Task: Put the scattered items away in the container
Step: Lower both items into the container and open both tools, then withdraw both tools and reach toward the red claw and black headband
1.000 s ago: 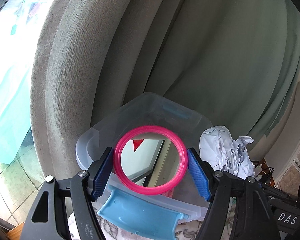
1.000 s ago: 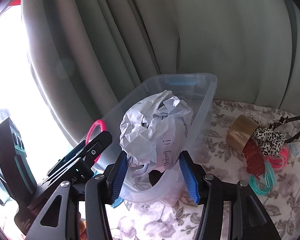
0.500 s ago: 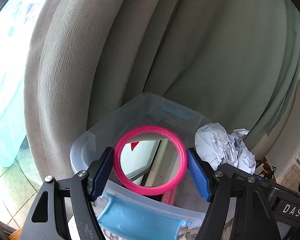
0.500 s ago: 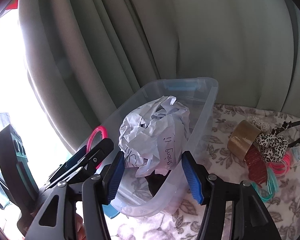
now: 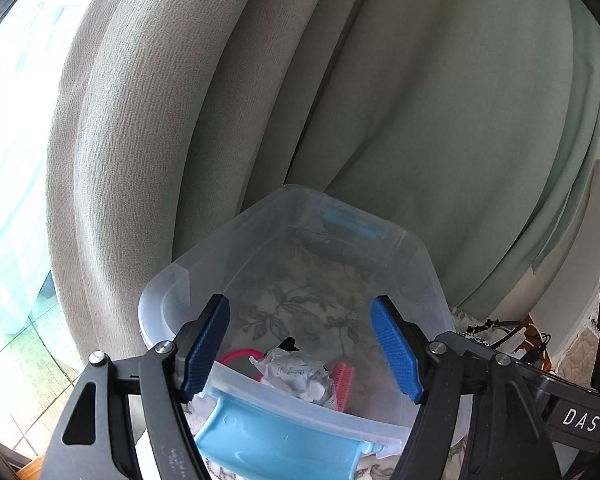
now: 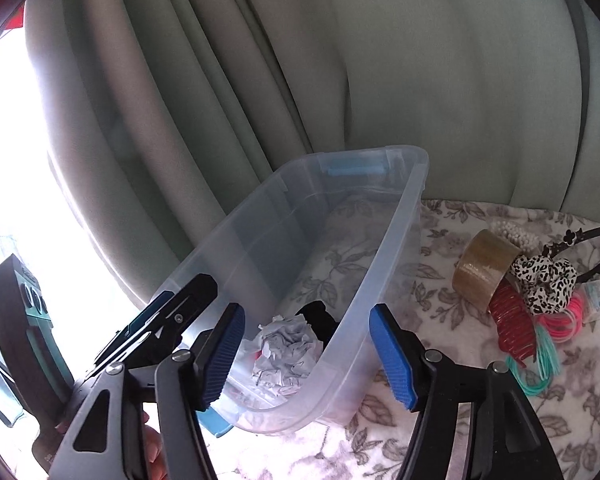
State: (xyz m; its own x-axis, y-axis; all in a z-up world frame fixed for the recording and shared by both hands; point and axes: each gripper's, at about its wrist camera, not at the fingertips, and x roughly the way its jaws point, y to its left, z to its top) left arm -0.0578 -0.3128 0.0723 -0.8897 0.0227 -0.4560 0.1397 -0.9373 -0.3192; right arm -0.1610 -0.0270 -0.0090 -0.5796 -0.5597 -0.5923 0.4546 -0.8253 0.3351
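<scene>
Clear container (image 6: 384,264) sat at the floral cloth's (image 6: 440,420) left edge by the curtain (image 6: 380,60). Left gripper (image 5: 300,344) stood spread and empty; right gripper (image 6: 306,350) was opening, empty. Crumpled paper (image 6: 286,350) lay inside the container's near end; tape roll (image 6: 484,270) near the cloth's right edge.

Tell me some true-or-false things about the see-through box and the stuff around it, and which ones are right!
1. The crumpled white paper ball lies inside the clear plastic container. True.
2. The left hand-held gripper holds a pink ring. False: nothing is between its blue pads; a pink ring lies in the container.
3. The brown roll of packing tape is in the container. False: it lies outside on the flowered cloth.
4. A leopard-print scrunchie lies beside the tape roll. True.
5. The right hand-held gripper squeezes the paper ball. False: its jaws are opening, holding nothing.
</scene>
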